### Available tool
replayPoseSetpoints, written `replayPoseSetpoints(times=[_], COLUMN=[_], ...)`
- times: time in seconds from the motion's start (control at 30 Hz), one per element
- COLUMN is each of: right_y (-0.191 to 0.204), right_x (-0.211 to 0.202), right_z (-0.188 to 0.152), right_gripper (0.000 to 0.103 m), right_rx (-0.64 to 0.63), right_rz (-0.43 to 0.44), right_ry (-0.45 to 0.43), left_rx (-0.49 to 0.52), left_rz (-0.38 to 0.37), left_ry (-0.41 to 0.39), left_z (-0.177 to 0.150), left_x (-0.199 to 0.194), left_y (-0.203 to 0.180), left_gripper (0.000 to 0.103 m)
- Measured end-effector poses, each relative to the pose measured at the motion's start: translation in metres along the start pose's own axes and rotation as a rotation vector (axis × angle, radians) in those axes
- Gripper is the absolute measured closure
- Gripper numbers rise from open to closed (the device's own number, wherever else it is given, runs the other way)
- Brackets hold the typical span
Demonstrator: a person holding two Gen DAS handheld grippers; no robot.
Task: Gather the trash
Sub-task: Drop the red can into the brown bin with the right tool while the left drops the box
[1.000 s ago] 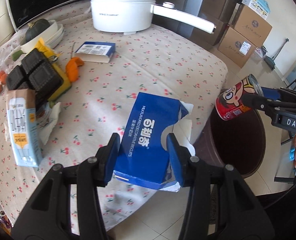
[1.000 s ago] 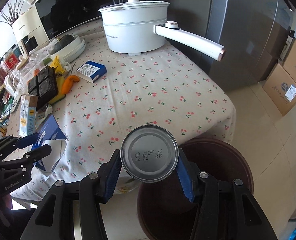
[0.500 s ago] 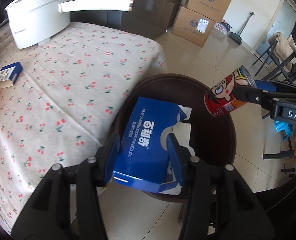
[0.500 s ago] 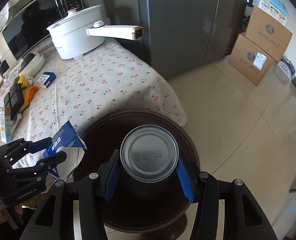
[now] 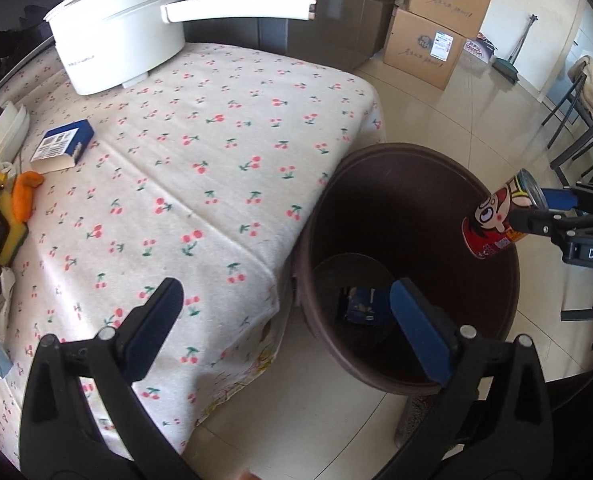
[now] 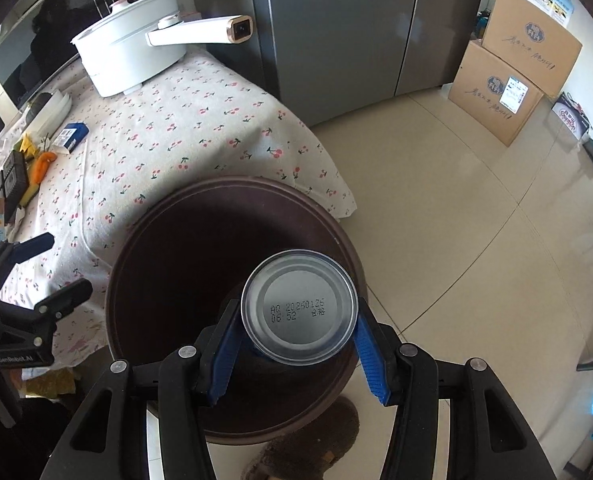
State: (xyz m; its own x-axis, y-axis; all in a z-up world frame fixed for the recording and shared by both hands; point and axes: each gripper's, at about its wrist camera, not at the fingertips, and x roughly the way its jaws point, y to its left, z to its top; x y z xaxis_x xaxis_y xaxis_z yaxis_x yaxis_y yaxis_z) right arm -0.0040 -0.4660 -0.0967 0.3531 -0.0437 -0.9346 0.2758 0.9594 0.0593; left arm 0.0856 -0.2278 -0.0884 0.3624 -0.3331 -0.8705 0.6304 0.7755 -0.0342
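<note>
A dark brown trash bin (image 5: 492, 184) (image 6: 144, 232) stands on the floor beside the table's corner. The blue biscuit box (image 5: 360, 305) lies at the bottom of it. My left gripper (image 5: 292, 328) (image 6: 56, 264) hangs over the bin's near rim, its jaws opening wide with nothing between them. My right gripper (image 6: 298, 350) is shut on a red cartoon-print can (image 5: 496, 216) (image 6: 298, 312), held over the bin's far side; only the can's silver end shows in the right wrist view.
The cherry-print tablecloth (image 5: 200, 168) bears a white pot with a long handle (image 5: 120, 36), a small blue box (image 5: 62, 144), an orange scrap (image 5: 26, 196) and black trays (image 6: 14, 178). Cardboard boxes (image 5: 436, 20) stand by the wall, chairs (image 5: 584, 132) at the right.
My left gripper moved from over the table to the bin, then opened; the blue box dropped into the bin. My right gripper carried the can over the bin.
</note>
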Motion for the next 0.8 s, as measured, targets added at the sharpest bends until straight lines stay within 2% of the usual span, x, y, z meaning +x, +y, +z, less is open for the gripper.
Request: replayPoseSetpoints(times=[0.3, 0.33, 0.37, 0.43, 0.8], right_y=[0.039, 0.042, 0.045, 0.049, 0.066], right_x=[0.03, 0.031, 0.032, 0.031, 0.022], right_z=[0.002, 0.002, 0.002, 0.003, 0.02], right_gripper=[0.047, 0.045, 0.038, 0.03, 0.024], right_rx=[-0.079, -0.083, -0.085, -0.083, -0.07], right_rz=[0.054, 0.065, 0.07, 0.069, 0.051], right_ry=[0.113, 0.124, 0.127, 0.123, 0.082], left_rx=[-0.058, -0.065, -0.072, -0.093, -0.248], left_rz=[0.067, 0.074, 0.08, 0.094, 0.151], left_ry=[0.0, -0.001, -0.001, -0.004, -0.014], left_z=[-0.018, -0.019, -0.02, -0.022, -0.045], left_x=[-0.028, -0.03, -0.032, -0.038, -0.069], left_y=[0.046, 0.052, 0.057, 0.069, 0.141], left_gripper=[0.0, 0.0, 0.0, 0.0, 0.0])
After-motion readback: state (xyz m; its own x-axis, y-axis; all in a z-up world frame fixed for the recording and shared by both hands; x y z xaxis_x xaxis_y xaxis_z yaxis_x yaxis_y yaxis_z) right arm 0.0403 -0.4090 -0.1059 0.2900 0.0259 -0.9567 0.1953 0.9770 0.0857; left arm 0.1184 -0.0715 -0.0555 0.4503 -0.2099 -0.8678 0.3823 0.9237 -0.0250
